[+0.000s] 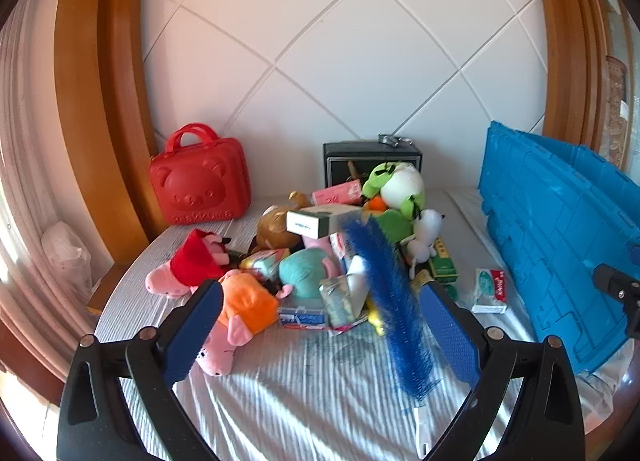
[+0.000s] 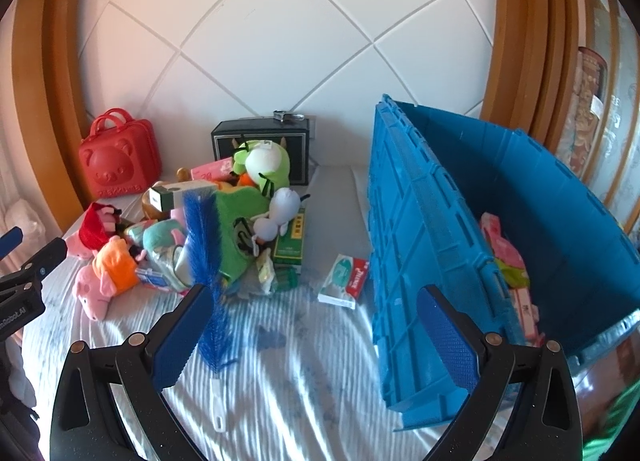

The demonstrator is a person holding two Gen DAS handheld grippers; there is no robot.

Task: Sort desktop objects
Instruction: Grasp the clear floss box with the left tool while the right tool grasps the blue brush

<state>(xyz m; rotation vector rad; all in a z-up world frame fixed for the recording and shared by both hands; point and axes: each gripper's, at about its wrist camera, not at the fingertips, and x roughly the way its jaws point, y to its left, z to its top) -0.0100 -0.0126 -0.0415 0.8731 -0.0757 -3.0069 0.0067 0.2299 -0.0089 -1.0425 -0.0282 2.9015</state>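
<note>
My pads (image 1: 452,337) look rubbery and dimpled; the crate (image 2: 424,261) is hard matt plastic, the brush (image 1: 394,301) bristly, the bedsheet (image 1: 288,393) ribbed cloth.

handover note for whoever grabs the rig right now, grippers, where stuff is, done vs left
Left gripper: open, empty, hovering in front of the pile.
Right gripper: open, empty, between the pile and the blue crate.
Pile: plush toys, small boxes and packets heaped mid-table; a blue bottle brush leans on its near side. A white and red box lies apart, near the crate. Red bear case and black box stand at the back.
Done: a few pink and green packets already lie in the crate.
Left: nearly the whole pile.
</note>
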